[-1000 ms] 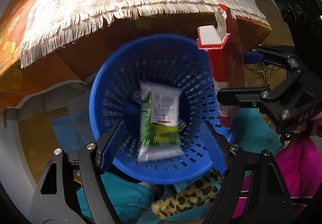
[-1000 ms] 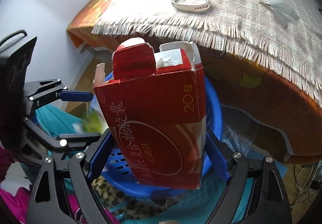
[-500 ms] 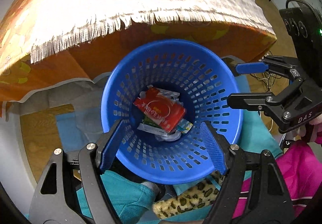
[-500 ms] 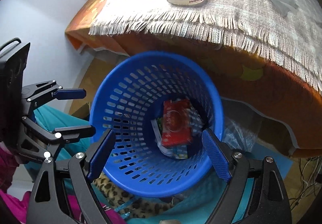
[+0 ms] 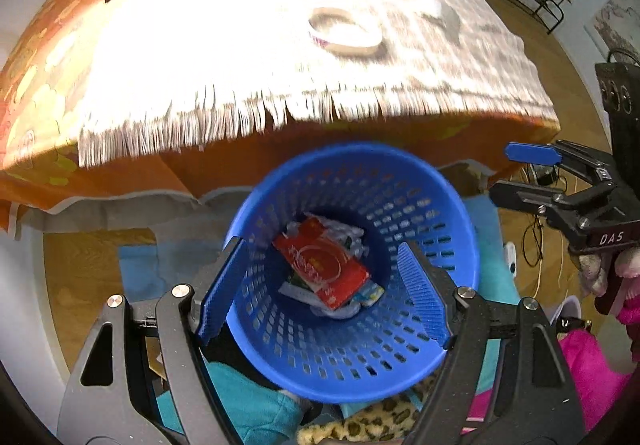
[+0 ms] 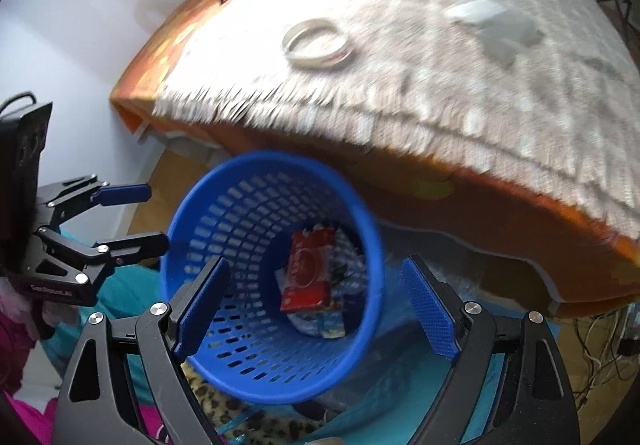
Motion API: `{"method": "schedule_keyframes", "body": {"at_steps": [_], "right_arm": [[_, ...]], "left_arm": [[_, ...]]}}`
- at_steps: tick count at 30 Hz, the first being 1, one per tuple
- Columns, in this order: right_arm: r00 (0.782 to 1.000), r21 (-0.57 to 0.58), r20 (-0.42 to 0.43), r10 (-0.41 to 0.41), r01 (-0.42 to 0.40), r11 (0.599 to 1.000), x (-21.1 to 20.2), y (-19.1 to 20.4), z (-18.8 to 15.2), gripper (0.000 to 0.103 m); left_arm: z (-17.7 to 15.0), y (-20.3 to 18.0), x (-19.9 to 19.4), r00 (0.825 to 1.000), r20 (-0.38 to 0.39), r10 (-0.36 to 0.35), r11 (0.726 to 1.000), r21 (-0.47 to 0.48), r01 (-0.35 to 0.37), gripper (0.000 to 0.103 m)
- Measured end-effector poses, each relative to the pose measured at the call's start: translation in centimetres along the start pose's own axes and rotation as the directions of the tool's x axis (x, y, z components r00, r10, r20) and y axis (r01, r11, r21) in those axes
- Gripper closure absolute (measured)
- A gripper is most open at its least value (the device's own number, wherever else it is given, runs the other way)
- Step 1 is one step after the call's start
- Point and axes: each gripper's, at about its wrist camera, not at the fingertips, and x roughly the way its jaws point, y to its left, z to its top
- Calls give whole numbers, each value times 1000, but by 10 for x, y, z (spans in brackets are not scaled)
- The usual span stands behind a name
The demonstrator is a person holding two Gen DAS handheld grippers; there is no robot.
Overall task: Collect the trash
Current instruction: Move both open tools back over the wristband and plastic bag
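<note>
Dropped red box (image 5: 325,270) now lies in basket (image 5: 460,229) — atop wrappers.

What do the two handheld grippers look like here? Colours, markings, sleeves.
Both are alike: the left gripper and right gripper have black linkage arms with silver bolt heads and flat, ribbed blue finger pads. Seen from the left wrist view, the right unit's body carries white "DAS" lettering and a black box behind it. A pink fluffy sleeve shows beside that unit. No cables are visible on either gripper.

Carton (image 5: 320,265) in basket (image 5: 460,229); table (image 5: 240,57) seemingly behind.
</note>
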Motion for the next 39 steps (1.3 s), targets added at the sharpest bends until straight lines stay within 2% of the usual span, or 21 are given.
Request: {"method": "schedule_keyframes", "body": {"at_steps": [4, 10, 15, 18, 27, 31, 39], "right_arm": [[998, 36, 53, -35, 33, 999, -14, -15, 12, 15], [993, 136, 111, -48, 32, 990, -31, -46, 33, 15], [984, 190, 158, -85, 54, 980, -39, -66, 52, 15], [981, 239, 176, -82, 38, 970, -39, -80, 65, 15], [979, 376, 182, -92, 17, 926, -26, -116, 111, 15], [981, 423, 169, -96, 16, 906, -16, -128, 127, 15], [985, 509, 144, -94, 7, 861, 5, -146, 147, 15]], "left_arm": [[16, -3, -2, 1000, 24, 5, 1000, 3, -5, 24], [43, -5, -2, 998, 54, 31, 999, 11, -32, 24], [63, -3, 2, 997, 69, 30, 1000, -3, -30, 24], [75, -1, 7, 997, 70, 21, 1000, -22, -19, 24], [111, 13, 25, 998, 63, -31, 995, -90, 36, 24], [124, 20, 34, 998, 65, -15, 994, -106, 21, 24], [143, 26, 60, 999, 39, -5, 994, -109, 9, 39]]}}
